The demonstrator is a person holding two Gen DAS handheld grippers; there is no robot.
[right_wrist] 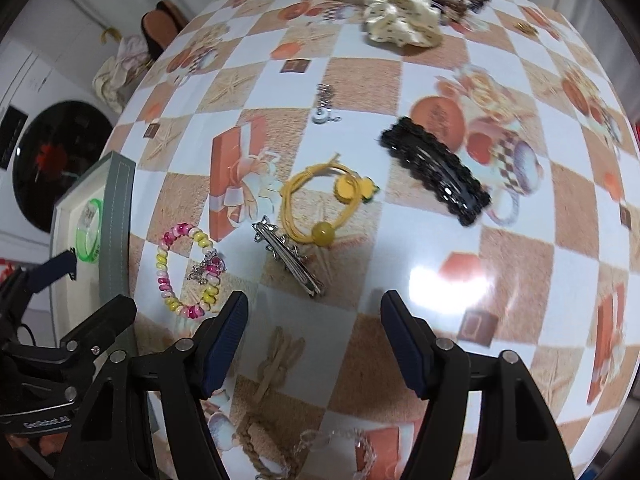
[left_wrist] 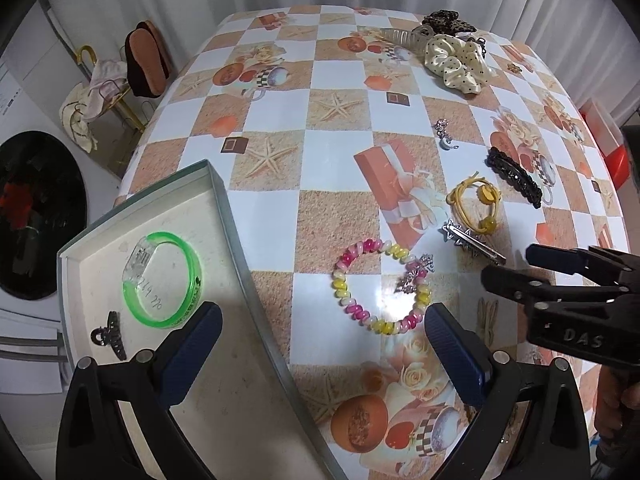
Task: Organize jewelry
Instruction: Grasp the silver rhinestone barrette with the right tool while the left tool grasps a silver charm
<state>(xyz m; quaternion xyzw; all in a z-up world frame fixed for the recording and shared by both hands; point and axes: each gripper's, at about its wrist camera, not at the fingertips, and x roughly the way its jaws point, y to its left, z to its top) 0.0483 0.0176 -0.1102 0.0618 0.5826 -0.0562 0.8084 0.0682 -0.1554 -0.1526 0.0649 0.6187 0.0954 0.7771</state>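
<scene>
Item in hand: silver spiked hair clip (right_wrist: 289,257), which lay flat on the checked tablecloth (right_wrist: 400,240), touching the yellow elastic hair tie (right_wrist: 316,204) on its far side and just beside the pink-and-yellow beaded bracelet (right_wrist: 188,270) with its small silver charm. The right gripper (right_wrist: 314,340) hung above the cloth just short of the clip's near end, pointed steeply down, jaws parted and holding nothing. The left gripper (left_wrist: 322,344) stood likewise spread and empty, straddling the right wall of the grey tray (left_wrist: 234,216), one finger over the tray floor, the other over the bracelet's near edge. Already stowed in the tray: green translucent bangle (left_wrist: 162,280) and small black claw clip (left_wrist: 108,334). Still loose on the table: black scalloped barrette (right_wrist: 436,172), a small silver trinket (right_wrist: 325,104), a cream polka-dot scrunchie (right_wrist: 402,28) with darker pieces behind it at the far edge, and a pale chain partly hidden near the right gripper's base. Step judged: sorting partly done, the right gripper approaching its next pick, probably the silver clip. The next move would call for lowering the jaws across the clip's narrow body and closing without snagging the hair tie, then carrying it over to the tray.
</scene>
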